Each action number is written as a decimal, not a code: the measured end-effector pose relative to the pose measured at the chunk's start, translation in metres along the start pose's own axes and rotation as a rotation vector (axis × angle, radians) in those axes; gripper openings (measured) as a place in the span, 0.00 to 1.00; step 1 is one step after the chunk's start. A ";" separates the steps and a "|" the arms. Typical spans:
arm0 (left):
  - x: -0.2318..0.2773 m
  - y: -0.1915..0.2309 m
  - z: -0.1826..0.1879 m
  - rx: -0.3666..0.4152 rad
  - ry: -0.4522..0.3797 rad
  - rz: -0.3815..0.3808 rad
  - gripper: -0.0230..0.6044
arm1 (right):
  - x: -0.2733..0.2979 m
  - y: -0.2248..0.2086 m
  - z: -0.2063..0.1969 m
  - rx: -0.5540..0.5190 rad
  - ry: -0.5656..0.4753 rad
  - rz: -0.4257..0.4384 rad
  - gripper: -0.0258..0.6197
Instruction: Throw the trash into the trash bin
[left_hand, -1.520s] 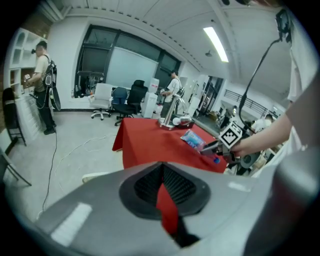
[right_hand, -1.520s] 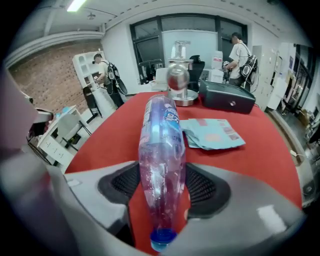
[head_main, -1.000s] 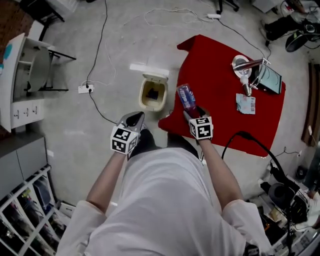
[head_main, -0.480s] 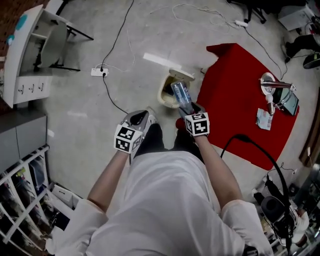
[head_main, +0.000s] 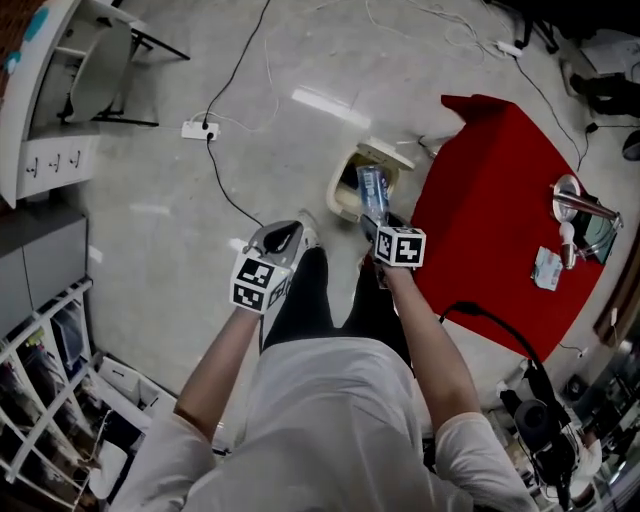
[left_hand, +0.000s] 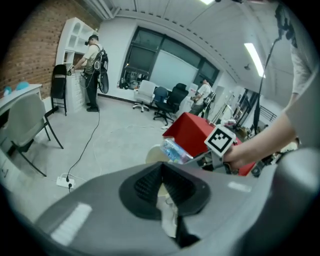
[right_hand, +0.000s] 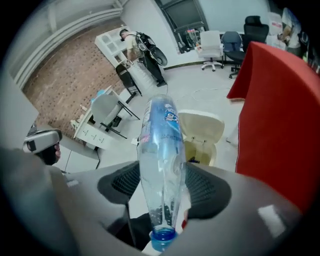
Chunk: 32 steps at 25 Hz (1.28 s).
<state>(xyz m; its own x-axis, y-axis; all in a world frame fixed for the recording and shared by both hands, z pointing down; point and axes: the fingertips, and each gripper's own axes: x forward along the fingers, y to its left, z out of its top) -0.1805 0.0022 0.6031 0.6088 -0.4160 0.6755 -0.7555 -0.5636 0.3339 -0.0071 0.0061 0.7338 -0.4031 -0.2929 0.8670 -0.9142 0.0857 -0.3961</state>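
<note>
– Floor is the biggest thing. It is grey, and the red table is at the right of the head view. What comes next?

– The trash bin. It is cream and its lid is up. It stands on the floor in the upper middle, just beside the table's left edge.

– And the right gripper?

– Its jaws are quite wide, one pressed on each side of a clear bottle. The blue cap points back at the gripper's camera. The far end points at the bin.

– Is the bottle in the bin?

– No. It is gripped, and in the head view it shows right across the bin's open top.

– What about the left gripper?

– It is to the lower left of the bin, apart from it. Its jaws are almost together. They pinch a pale scrap that looks like crumpled paper.
</note>
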 end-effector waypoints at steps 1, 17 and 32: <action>0.005 0.005 -0.003 -0.003 0.004 0.001 0.04 | 0.013 -0.005 -0.004 0.031 0.016 -0.005 0.48; 0.110 0.050 -0.083 0.005 0.096 -0.071 0.04 | 0.200 -0.091 -0.068 0.264 0.172 -0.052 0.49; 0.086 0.043 -0.093 -0.040 0.106 -0.034 0.04 | 0.148 -0.069 -0.044 0.198 0.023 -0.036 0.28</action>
<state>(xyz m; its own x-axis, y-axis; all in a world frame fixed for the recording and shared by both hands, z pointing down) -0.1830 0.0084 0.7367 0.6068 -0.3179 0.7285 -0.7451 -0.5466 0.3821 -0.0056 -0.0014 0.9025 -0.3735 -0.2705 0.8873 -0.9028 -0.1138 -0.4147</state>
